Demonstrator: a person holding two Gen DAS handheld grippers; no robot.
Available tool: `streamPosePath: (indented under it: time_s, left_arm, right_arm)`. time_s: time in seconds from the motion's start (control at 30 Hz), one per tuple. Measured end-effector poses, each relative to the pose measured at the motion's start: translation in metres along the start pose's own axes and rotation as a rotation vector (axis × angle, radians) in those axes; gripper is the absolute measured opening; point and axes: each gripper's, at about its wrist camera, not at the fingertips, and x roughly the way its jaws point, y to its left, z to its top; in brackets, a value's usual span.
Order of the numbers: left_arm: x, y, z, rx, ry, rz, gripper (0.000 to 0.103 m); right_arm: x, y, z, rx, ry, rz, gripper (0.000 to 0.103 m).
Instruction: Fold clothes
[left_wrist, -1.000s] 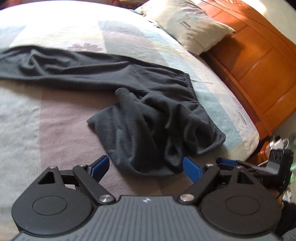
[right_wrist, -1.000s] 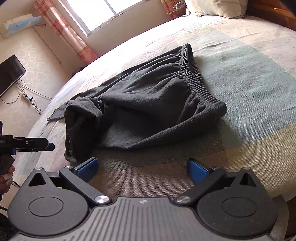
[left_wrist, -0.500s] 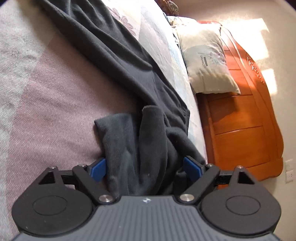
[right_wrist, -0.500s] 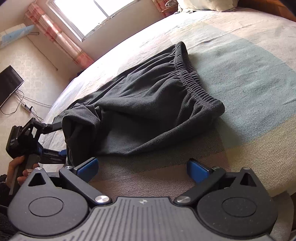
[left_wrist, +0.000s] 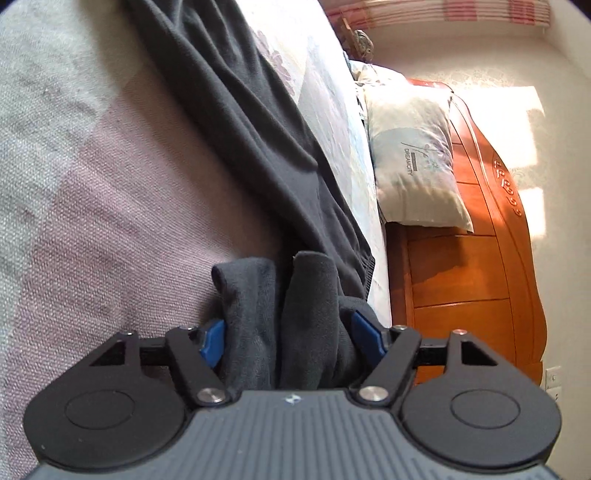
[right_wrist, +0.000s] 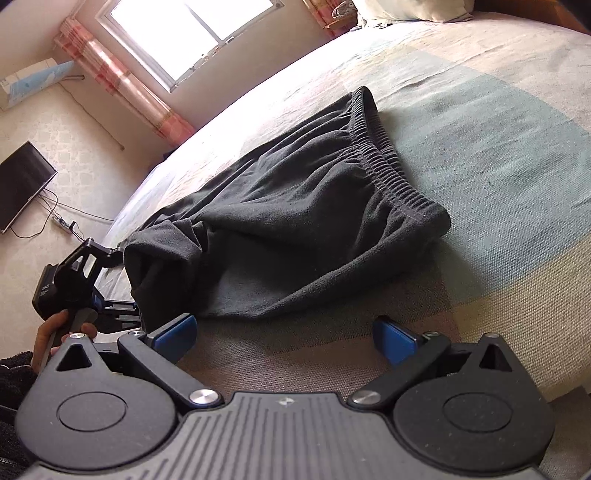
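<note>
Left wrist view: the left claw sits low over the bed, its jaws closing around a bunched fold of the dark grey trousers; the cloth fills the gap between the blue fingertips and appears to touch both.
Trousers, left side: from the claw, one long leg runs away up the bed toward the top of the frame, lying flat with soft creases.
Right wrist view: the right claw hovers wide apart and empty just above the bed, its blue fingertips clear of the cloth.
Trousers, right side: the trousers lie just ahead of that claw, the gathered elastic waistband on the right and a rumpled heap to the left, nearest the left claw.
Person: a hand grips the handle of the left tool at the bed's edge; a dark sleeve shows below it.
Surroundings: a pillow leans against the orange wooden headboard; a window with pink curtains and a dark television stand beyond the bed.
Hidden or unclear: the left claw's tips are masked by cloth in the right view; how firmly the fold is pinched cannot be told; the far end of the trouser leg is cut off by the frame.
</note>
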Motion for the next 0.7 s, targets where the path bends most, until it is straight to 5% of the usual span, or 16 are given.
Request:
streamPosePath:
  time_s: [0.23,0.4,0.7]
  left_arm:
    - [0.016,-0.01,0.009,0.091,-0.011,0.043,0.058]
    - [0.005,0.015,-0.002,-0.026,-0.043,0.08,0.015]
    - [-0.04,-0.034,-0.016,0.086,-0.16,0.092,0.009]
  right_arm:
    - [-0.001,0.0,-0.002,0.016,-0.017,0.006,0.103]
    - [-0.001,0.003,-0.003,-0.004,-0.014,-0.01,0.103]
    - [0.0,0.009,-0.004,-0.024,-0.002,-0.04,0.103]
